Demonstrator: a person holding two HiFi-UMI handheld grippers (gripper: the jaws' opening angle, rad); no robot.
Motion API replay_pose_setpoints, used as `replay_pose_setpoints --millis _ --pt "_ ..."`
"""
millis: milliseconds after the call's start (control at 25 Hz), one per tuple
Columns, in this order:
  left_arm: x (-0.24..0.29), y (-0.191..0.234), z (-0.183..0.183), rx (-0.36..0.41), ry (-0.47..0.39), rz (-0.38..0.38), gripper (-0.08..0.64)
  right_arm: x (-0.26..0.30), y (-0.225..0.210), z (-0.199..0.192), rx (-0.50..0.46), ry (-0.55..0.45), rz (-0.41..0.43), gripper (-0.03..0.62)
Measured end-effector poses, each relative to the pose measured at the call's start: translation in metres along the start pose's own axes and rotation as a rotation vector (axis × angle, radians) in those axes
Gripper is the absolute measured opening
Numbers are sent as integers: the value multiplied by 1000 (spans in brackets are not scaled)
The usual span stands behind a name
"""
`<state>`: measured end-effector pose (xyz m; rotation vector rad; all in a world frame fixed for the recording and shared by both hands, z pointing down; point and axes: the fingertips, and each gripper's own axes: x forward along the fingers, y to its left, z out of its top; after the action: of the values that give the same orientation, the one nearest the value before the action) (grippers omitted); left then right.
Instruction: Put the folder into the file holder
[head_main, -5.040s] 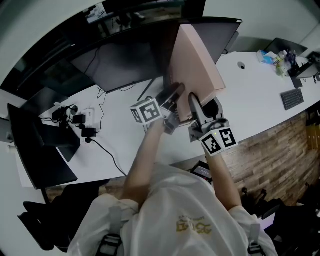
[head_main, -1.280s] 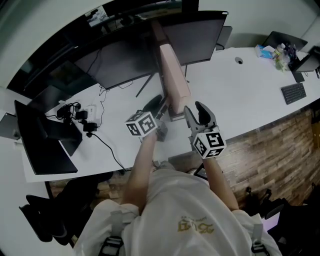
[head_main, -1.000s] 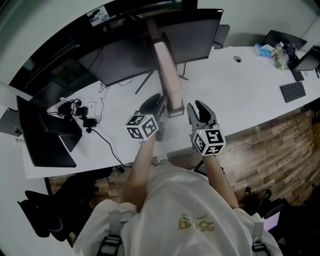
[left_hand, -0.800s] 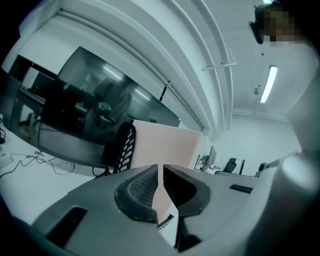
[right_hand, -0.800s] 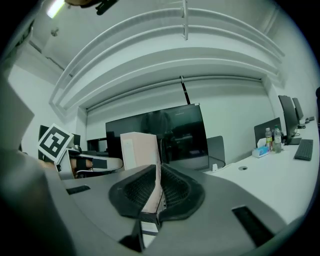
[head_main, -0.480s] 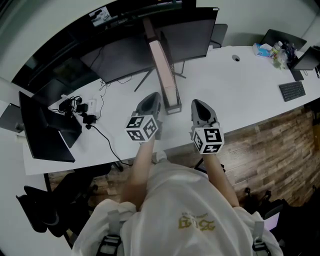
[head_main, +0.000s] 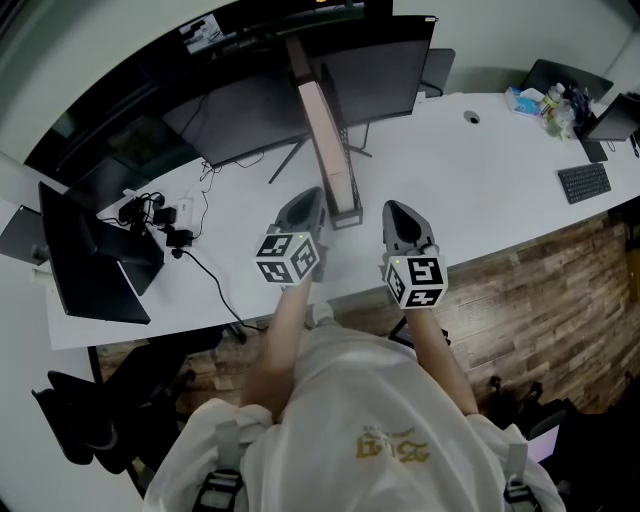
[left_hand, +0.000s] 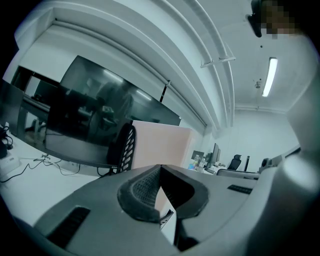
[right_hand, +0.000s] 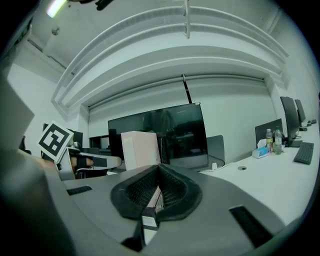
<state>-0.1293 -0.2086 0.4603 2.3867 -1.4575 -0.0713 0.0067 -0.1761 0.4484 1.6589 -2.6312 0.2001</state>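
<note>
I read the left claw (head_main: 311, 193) as fully closed, with nothing between its pads. It hung over the white table (head_main: 480, 190), just left of the file holder (left_hand: 126, 147). The pink folder (head_main: 326, 120) stood upright in that holder, in front of the dark monitor (head_main: 240, 125). The right claw (head_main: 393, 206) was likewise closed and empty, just right of the holder.

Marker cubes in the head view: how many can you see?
2. One cube rides on the left claw, left of the pink folder; the other rides on the right claw, right of it. None appear hidden.
</note>
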Motion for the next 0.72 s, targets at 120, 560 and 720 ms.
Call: replay_pose_setpoints --millis 120,560,720 --pt "1 0 0 -2 3 -2 14 0 1 -1 -2 7 3 11" --pt "4 7 -7 -14 18 -2 14 5 1 -6 -1 18 -1 9" --pt "5 9 -9 -17 26 -4 14 8 3 -9 -4 34 -7 10"
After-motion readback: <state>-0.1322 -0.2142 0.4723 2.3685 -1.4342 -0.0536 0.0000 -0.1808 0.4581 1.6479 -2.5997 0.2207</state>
